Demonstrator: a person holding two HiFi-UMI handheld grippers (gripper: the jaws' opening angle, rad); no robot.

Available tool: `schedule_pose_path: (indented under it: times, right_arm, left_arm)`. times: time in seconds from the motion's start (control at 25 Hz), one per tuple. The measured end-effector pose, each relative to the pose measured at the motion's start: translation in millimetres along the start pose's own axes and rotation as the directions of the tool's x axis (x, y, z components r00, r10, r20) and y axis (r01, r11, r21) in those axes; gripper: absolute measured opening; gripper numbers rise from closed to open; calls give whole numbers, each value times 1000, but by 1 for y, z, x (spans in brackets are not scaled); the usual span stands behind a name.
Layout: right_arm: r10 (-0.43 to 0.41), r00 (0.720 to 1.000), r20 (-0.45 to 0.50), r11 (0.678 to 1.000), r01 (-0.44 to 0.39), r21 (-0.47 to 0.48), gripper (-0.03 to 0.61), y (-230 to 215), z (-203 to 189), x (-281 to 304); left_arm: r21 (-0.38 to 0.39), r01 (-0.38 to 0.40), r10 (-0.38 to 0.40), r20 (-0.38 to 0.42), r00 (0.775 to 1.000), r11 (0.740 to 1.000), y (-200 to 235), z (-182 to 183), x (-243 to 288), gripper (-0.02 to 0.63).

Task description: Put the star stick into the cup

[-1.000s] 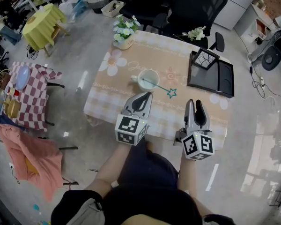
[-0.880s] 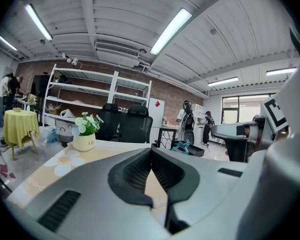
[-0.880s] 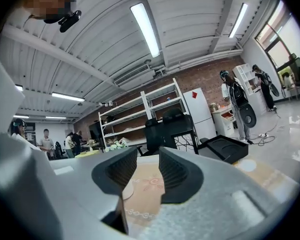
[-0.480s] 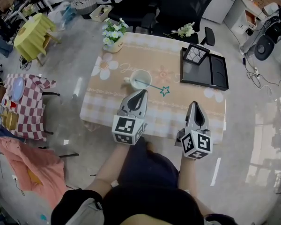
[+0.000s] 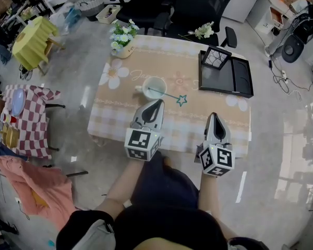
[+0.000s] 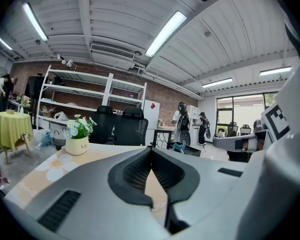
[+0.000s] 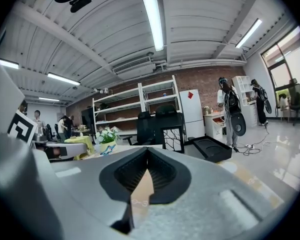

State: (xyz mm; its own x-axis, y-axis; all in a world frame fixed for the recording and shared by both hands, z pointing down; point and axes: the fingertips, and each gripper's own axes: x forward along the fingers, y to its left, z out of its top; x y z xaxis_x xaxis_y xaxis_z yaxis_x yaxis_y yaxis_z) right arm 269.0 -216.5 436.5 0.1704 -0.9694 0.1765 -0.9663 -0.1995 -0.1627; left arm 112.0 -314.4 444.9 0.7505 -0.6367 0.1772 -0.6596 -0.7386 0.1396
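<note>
We read left gripper [image 5: 157, 103] and right gripper [image 5: 215, 116] pressed together, empty; star stick [image 5: 169, 95] leans in cup [image 5: 164, 82]

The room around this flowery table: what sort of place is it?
Probably an open office or workshop: black office chairs behind the table, metal shelving along a brick wall, strip lights overhead.

My table [image 5: 120, 111] stands on a grey floor [image 5: 78, 82], black chairs [image 5: 198, 7] behind it, a brick wall [image 7: 210, 86] and strip lights [image 7: 153, 21] beyond.
</note>
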Motion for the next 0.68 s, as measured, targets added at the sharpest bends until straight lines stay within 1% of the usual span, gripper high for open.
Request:
schedule_pose_path:
  times: [0.2, 0.68]
  right_arm:
    - [18, 1000, -15, 1000, -18, -1, 4, 6, -2, 0]
    - [72, 997, -25, 997, -72, -4, 5, 27, -6, 10]
  left_arm:
    - [-4, 2, -2, -12, 1000, 1000, -1, -5, -2, 9]
    - [-4, -22, 22, -17, 1000, 1000, 14, -10, -9, 9]
